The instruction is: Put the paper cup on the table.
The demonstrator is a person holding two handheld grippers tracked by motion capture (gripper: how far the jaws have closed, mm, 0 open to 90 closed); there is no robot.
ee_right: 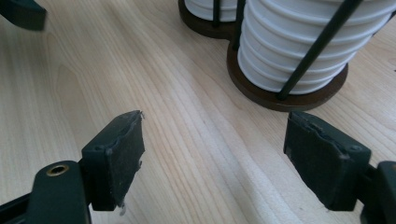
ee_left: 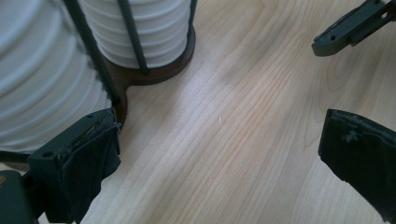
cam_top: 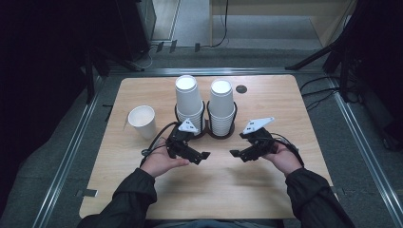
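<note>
Wooden surface [cam_top: 142,190] holds two cup stacks [cam_top: 187,102] in a holder; both grippers, left [cam_top: 202,156] and right [cam_top: 236,154], hover empty with fingers released, likely about to reach for a cup.

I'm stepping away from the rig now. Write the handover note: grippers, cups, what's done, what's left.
Left gripper: jaws open, nothing between them, low over the table in front of the left cup stack.
Right gripper: jaws open, nothing held, in front of the right cup stack.
Both stacks stand upside down in the dark twin-ring holder at the far middle of the table.
One single cup stands upright, left of the holder.
Done: apparently one cup set out.
Left: probably pulling further cups from the stacks; neither stack is gripped.
</note>
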